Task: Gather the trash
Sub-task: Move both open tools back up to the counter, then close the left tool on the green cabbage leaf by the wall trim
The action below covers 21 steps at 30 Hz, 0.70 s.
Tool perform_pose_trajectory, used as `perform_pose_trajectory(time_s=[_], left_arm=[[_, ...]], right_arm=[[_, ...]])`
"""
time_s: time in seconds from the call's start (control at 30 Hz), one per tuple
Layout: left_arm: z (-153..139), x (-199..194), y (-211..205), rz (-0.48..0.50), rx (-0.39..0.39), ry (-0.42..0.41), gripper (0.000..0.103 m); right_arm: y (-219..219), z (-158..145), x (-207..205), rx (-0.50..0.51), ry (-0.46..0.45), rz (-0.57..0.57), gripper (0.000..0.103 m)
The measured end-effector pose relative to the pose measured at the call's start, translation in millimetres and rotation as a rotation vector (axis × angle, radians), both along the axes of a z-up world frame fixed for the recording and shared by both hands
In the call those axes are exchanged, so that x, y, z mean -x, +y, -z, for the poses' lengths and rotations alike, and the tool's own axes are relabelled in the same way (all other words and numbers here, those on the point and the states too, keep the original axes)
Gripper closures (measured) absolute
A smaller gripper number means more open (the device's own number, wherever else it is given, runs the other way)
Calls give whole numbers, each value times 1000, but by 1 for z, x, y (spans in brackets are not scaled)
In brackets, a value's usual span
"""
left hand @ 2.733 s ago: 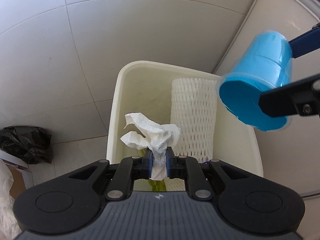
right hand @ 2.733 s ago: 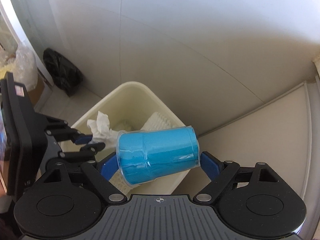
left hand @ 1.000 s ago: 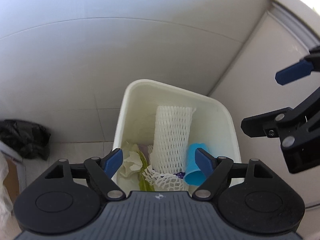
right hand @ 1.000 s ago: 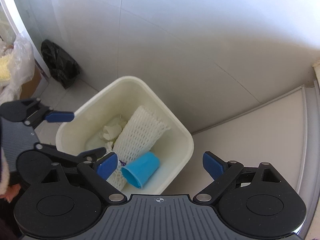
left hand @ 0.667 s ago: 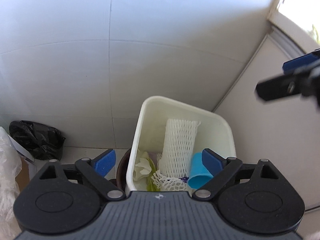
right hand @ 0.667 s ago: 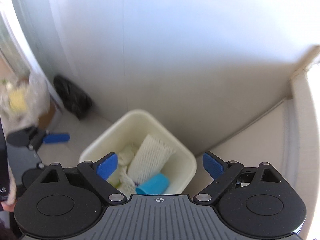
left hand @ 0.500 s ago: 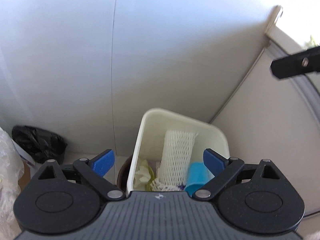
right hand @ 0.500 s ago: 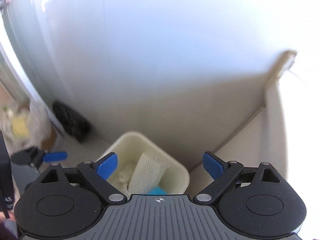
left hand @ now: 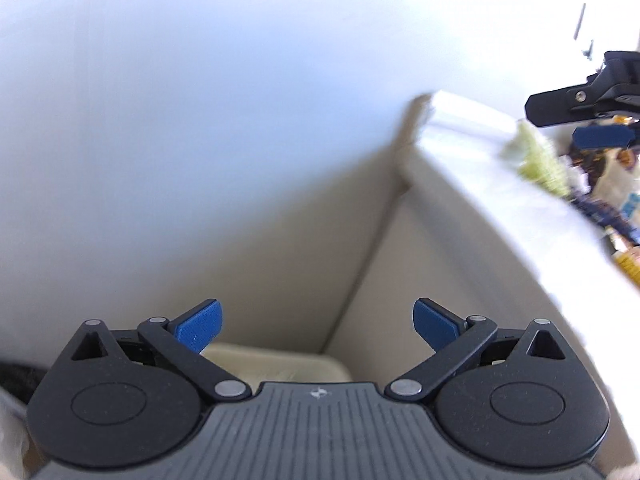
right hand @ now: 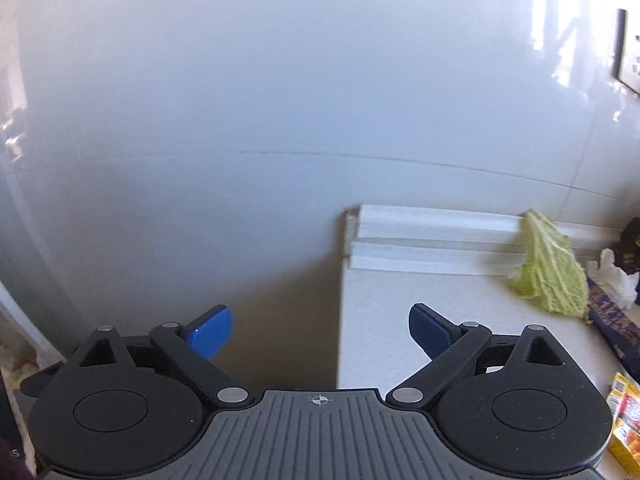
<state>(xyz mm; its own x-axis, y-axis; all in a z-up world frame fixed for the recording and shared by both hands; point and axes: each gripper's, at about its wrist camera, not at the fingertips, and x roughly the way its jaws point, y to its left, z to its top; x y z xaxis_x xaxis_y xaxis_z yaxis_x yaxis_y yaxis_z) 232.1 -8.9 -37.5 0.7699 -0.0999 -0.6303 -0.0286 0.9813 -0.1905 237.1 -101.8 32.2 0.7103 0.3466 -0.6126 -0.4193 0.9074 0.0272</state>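
Right wrist: cabbage leaf upright (stem up), right tongs spread.

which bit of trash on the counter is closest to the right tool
The cabbage leaf: pale green, leaning against the backsplash, nearest the right tool. The white tissue, dark wrapper and yellow packet lie farther right.

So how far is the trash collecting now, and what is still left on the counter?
Both the left gripper and the right gripper are open and hold nothing. Only the rim of the bin shows, so its contents are hidden. On the counter there is more to collect: a cabbage leaf, a crumpled tissue, a dark wrapper and a yellow packet.
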Motion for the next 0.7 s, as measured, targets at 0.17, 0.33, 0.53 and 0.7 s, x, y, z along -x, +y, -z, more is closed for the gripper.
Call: perform_pose_trajectory(time_s=[0.17, 0.33, 0.53, 0.7], left_arm=[[-24, -27, -40, 99, -3, -43, 1], [-42, -50, -92, 187, -111, -102, 1], [-54, -78, -147, 316, -174, -180, 1], [-47, -105, -179, 380, -157, -176, 1]], right_arm=[[-60, -21, -7, -113, -35, 110, 5], [-118, -35, -7, -167, -108, 249, 3], [-197, -31, -10, -237, -98, 443, 2], [-252, -11, -3, -278, -58, 590, 2]])
